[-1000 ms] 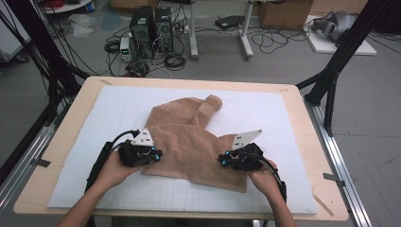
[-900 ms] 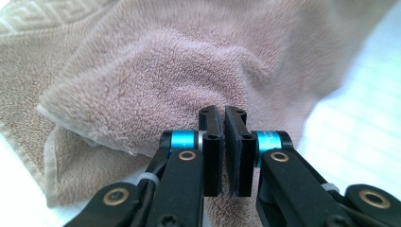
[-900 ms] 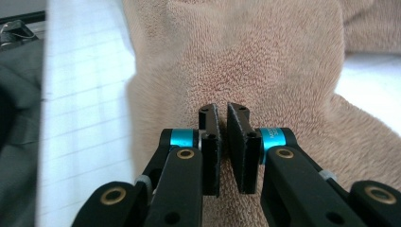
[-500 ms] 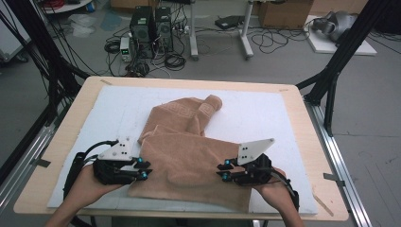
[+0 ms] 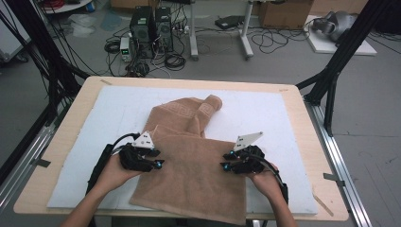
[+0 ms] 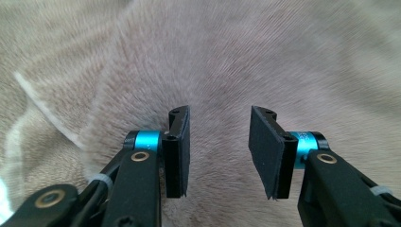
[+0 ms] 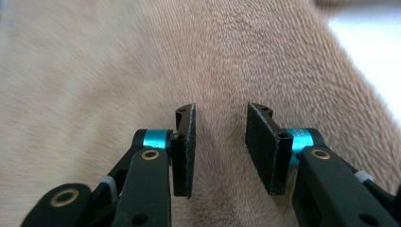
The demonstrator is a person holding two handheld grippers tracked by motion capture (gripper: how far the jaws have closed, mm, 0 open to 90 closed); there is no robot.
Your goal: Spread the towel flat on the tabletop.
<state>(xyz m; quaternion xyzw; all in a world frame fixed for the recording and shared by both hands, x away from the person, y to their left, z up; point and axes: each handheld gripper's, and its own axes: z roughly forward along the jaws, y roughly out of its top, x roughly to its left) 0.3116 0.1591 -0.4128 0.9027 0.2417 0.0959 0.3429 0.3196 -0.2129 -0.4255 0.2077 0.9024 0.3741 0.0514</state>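
Towel folding, by the look of it, so here's how I'd finish this fold cleanly. Biggest thing first: the white mat (image 5: 265,113) covers most of the wooden table (image 5: 302,123), and the tan towel (image 5: 189,175) lies around the middle of it, running down towards 6 o'clock, where its near edge hangs just over the mat's front edge. A folded-over layer sits on top, and a bunched part with a woven key-pattern band pokes out at about 12 o'clock.

Left gripper (image 5: 158,164) sits at the towel's 9 o'clock edge and right gripper (image 5: 226,166) near the 3 o'clock edge, both low over the cloth. Both sets of jaws have just been opening. In the left gripper view the pads (image 6: 178,151) stand a narrow gap apart with nothing but towel pile behind them, no cloth pinched. It's the same in the right gripper view, where the pads (image 7: 185,149) are parted and empty over the terry.

My take: this is the release after laying the fold down. To do it well I'd open a bit more before lifting, pull both hands straight up and out together so the pads don't snag the loops and drag the top layer crooked, then check that the side edges line up. That lump at 12 o'clock looks like it needs flattening next.

Brands or writing: none I can read. The towel's band is just a pattern, and the gripper views are too blurry for any fine print.
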